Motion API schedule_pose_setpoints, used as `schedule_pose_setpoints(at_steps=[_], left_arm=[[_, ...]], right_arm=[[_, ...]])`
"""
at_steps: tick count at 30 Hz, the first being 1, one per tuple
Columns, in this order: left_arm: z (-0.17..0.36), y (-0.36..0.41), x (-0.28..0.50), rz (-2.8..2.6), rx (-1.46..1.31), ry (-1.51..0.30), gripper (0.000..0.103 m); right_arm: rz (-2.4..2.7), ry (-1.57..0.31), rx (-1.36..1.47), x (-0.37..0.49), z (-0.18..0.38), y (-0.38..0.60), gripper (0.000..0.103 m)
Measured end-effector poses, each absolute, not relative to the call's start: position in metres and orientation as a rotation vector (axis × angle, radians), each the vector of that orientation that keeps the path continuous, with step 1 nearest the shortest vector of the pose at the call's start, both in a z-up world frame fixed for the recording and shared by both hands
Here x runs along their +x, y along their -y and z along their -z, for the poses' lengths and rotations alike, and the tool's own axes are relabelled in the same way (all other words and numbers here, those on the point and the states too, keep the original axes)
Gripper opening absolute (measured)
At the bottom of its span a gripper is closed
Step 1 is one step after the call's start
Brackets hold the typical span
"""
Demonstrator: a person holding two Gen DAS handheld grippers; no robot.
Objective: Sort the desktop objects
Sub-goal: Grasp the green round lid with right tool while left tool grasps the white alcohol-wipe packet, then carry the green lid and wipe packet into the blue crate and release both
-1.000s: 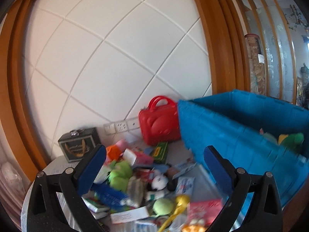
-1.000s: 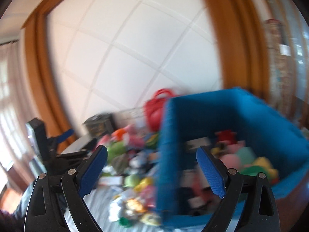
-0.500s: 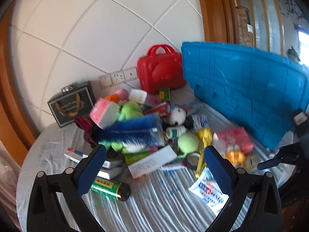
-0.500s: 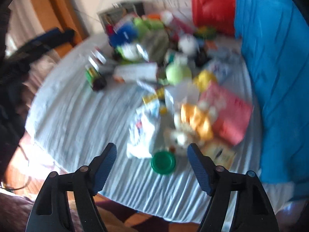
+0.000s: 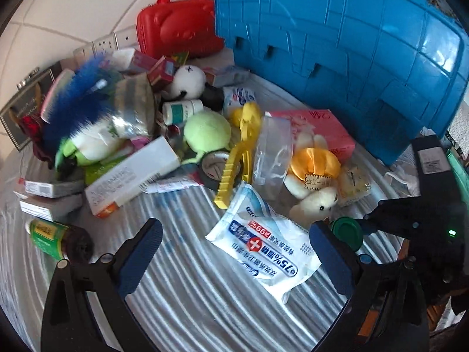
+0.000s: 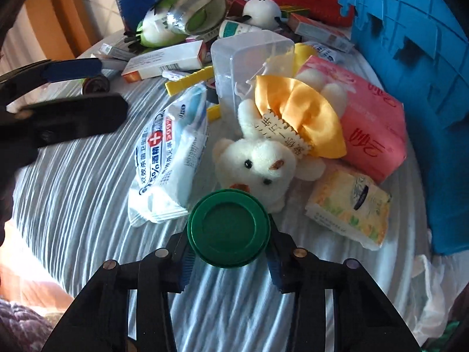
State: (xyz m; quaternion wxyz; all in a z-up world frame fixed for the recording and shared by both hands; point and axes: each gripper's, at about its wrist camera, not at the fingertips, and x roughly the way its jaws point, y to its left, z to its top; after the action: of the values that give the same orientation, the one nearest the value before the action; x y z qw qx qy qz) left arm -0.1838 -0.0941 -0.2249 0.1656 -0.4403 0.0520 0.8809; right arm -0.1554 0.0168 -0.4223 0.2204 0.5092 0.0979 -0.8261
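A pile of small objects lies on a striped cloth (image 5: 181, 290). My right gripper (image 6: 228, 256) is closed around a container with a green lid (image 6: 228, 226), just in front of a white plush bear (image 6: 258, 167) with a yellow bow. The lid also shows in the left wrist view (image 5: 347, 232). My left gripper (image 5: 234, 252) is open and empty above the cloth, with a white wet-wipes pack (image 5: 263, 246) between its fingers. It shows as dark fingers (image 6: 70, 117) at the left of the right wrist view. A blue bin (image 5: 351, 47) stands at the right.
A red case (image 5: 176, 29) stands by the wall. A pink tissue pack (image 6: 369, 135), a clear box (image 6: 243, 61), a yellow clip (image 5: 234, 161), a green ball (image 5: 206, 132), a green can (image 5: 52, 237) and several cartons lie around. The table edge is near the right gripper.
Both grippers have swung down from the wall and bin toward the table. My right gripper has closed on the green-lidded container. My left gripper stays open.
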Motion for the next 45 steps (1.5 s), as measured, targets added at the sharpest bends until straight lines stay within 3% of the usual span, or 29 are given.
schedule_pose_setpoints(at_steps=[3,7,13,16,17,18,24,32,37,45], left_arm=[[0.238,0.083,-0.19,-2.457,-1.311,-0.086,0.102],[0.261,0.065,-0.191,-2.443,-1.392,-0.174,0.102],[0.288,0.077,-0.206,-2.495,-1.585,0.01,0.093],[0.284,0.087,-0.206,-2.507,-1.554,0.033,0.069],[0.282,0.088,-0.204,-2.496,-1.538,0.035,0.05],[0.28,0.09,-0.202,-2.49,-1.531,0.036,0.042],[0.259,0.105,-0.183,-2.505,-1.471,-0.014,0.027],[0.19,0.129,-0.149,-2.568,-1.265,-0.202,0.026],[0.106,0.113,-0.152,-2.591,-0.969,-0.314,0.026],[-0.008,0.058,-0.16,-2.571,-0.495,-0.34,0.026]], right_arm=[[2.263,-0.255,1.406,-0.154,0.425,-0.024,0.041],[2.237,-0.262,1.405,-0.149,0.423,-0.035,0.041],[2.173,-0.281,1.4,-0.141,0.427,-0.043,0.041],[2.148,-0.273,1.405,-0.141,0.427,-0.045,0.041],[2.141,-0.271,1.407,-0.141,0.426,-0.046,0.041],[2.133,-0.266,1.411,-0.141,0.426,-0.047,0.041],[2.145,-0.277,1.377,-0.138,0.415,-0.046,0.041],[2.233,-0.227,1.3,-0.143,0.367,-0.039,0.041],[2.349,-0.182,1.129,-0.144,0.294,-0.035,0.041],[2.647,-0.144,0.812,-0.13,0.158,-0.06,0.041]])
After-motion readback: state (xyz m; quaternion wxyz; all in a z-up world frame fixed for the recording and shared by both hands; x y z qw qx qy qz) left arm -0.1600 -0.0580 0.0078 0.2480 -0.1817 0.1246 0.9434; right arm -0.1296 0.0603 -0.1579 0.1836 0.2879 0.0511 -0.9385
